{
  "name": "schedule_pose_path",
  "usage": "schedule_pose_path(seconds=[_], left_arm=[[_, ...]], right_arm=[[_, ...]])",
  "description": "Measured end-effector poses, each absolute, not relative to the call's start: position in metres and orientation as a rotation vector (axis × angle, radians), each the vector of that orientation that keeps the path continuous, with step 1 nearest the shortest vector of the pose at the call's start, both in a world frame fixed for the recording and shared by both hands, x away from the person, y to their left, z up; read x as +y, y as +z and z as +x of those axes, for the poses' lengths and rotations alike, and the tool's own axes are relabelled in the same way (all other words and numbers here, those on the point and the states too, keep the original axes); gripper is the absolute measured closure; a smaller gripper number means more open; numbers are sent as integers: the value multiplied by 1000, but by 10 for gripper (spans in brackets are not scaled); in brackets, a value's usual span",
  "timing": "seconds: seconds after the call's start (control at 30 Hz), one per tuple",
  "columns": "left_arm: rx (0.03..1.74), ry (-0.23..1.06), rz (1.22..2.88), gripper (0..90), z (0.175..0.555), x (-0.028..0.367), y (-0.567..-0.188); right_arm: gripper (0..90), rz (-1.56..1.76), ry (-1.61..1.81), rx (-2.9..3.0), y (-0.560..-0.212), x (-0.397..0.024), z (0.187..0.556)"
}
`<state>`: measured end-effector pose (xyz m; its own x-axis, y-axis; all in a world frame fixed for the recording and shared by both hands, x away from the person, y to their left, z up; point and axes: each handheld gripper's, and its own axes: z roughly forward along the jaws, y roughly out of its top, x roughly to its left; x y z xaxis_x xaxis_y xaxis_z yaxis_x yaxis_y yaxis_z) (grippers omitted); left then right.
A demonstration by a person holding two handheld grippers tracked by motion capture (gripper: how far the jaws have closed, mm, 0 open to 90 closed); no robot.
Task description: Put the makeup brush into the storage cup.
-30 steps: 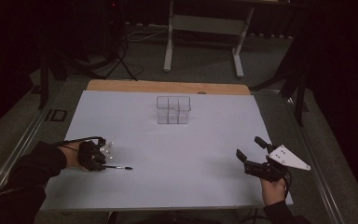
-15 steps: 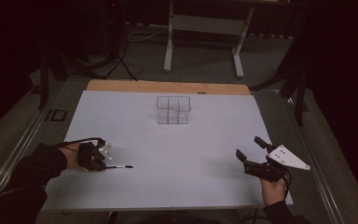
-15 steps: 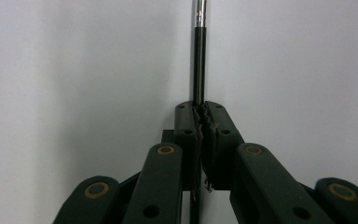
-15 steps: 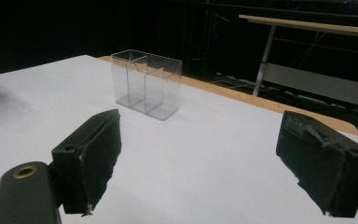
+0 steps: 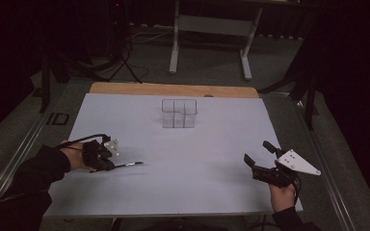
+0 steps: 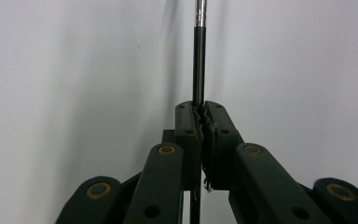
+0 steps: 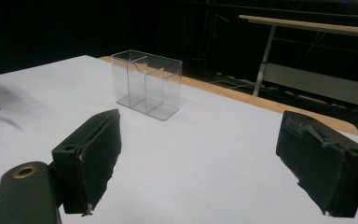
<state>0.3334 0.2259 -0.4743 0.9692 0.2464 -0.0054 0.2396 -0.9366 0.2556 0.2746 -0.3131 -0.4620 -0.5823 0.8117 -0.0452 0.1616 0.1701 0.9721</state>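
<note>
White table (image 5: 212,187), clear organizer (image 5: 179,114)

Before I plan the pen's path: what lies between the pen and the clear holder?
Nothing: in the high view, bare white table runs from the pen, clamped in the left gripper, to the clear holder.

The pen (image 6: 199,60), a slim black rod with a silver metal end section, lies roughly level at the white table's left near side, its black end clamped between closed pads.
</note>
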Motion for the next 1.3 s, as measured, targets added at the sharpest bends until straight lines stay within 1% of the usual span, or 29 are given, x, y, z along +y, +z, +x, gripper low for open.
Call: schedule_pose_path(seconds=[0.03,0.17,0.2,0.33,0.4,0.43,0.47,0.57,0.6,0.67,0.83,0.97,1.03,1.07,1.23,1.3], left_arm=[[363,19,2843,856,333,225,-472],[381,46,2785,856,333,219,-460],[390,27,2767,857,333,218,-457],[407,27,2726,856,333,214,-452],[458,31,2645,857,335,210,-447],[458,31,2645,856,335,210,-447],[474,29,2611,857,336,208,-446],[490,46,2589,857,336,206,-444],[493,29,2579,857,336,205,-443],[502,40,2534,857,336,203,-439],[493,82,2484,857,334,195,-432],[489,88,2453,857,334,187,-430],[498,103,2421,857,334,182,-429],[524,117,2376,858,335,179,-428],[553,120,2315,858,338,171,-426],[547,122,2315,858,339,169,-426]], right_arm=[[138,917,1442,1871,-462,-313,275],[138,916,1442,1872,-462,-313,275],[138,917,1444,1872,-462,-313,275],[138,917,1444,1873,-462,-313,275],[138,920,1444,1873,-462,-314,275],[138,919,1446,1872,-462,-314,275],[138,918,1446,1874,-462,-314,275],[138,916,1448,1877,-461,-314,274],[138,916,1449,1878,-462,-313,275],[138,914,1449,1880,-462,-313,275],[138,914,1449,1882,-462,-313,275],[140,913,1452,1888,-462,-313,275],[140,917,1448,1897,-463,-312,275],[140,917,1447,1901,-463,-312,275],[144,903,1446,1920,-462,-309,274],[147,898,1438,1923,-462,-308,273]])
